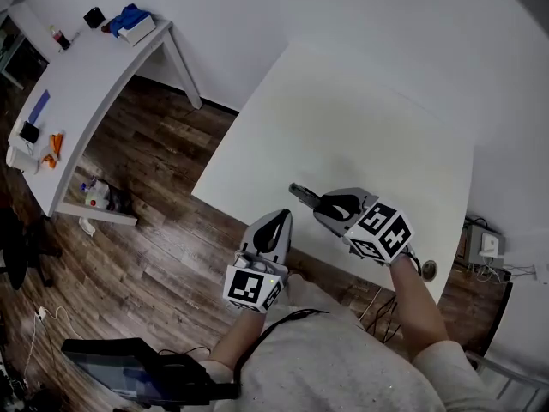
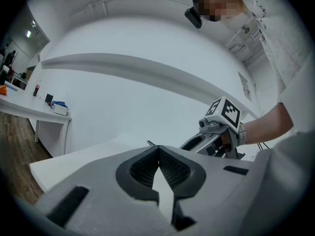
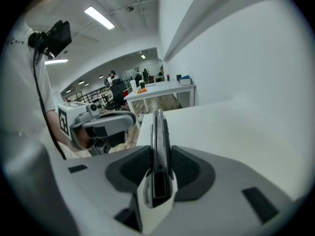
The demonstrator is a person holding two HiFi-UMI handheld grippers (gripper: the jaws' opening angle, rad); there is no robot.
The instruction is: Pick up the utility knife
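Over the near edge of the white table point(image 1: 360, 118), the right gripper point(image 3: 158, 154) has the knife point(image 3: 158, 124) and it's a firm grip: both pads clenched on the handle, one on each flat side, the knife standing on edge between them. Look at it from the head view, and the knife's dark front end pokes out of the jaws toward 10 o'clock, over the tabletop's near edge. The gripper itself slants downward, marker cube point(image 1: 382, 233) trailing at 4 o'clock from the jaws.

Left gripper point(image 2: 158, 151) now: jaws pressed together, tips meeting, nothing between them. It points level, and in the head view it sits at 8 o'clock from the right one, near it but apart, off the table's edge and above the wood floor point(image 1: 171, 144). Its own view catches the right gripper at 2 o'clock, a hand wrapped around the grip.

Up at 10 o'clock in the head view stands a second white table point(image 1: 77, 84) with small items scattered on it, well apart from the action.
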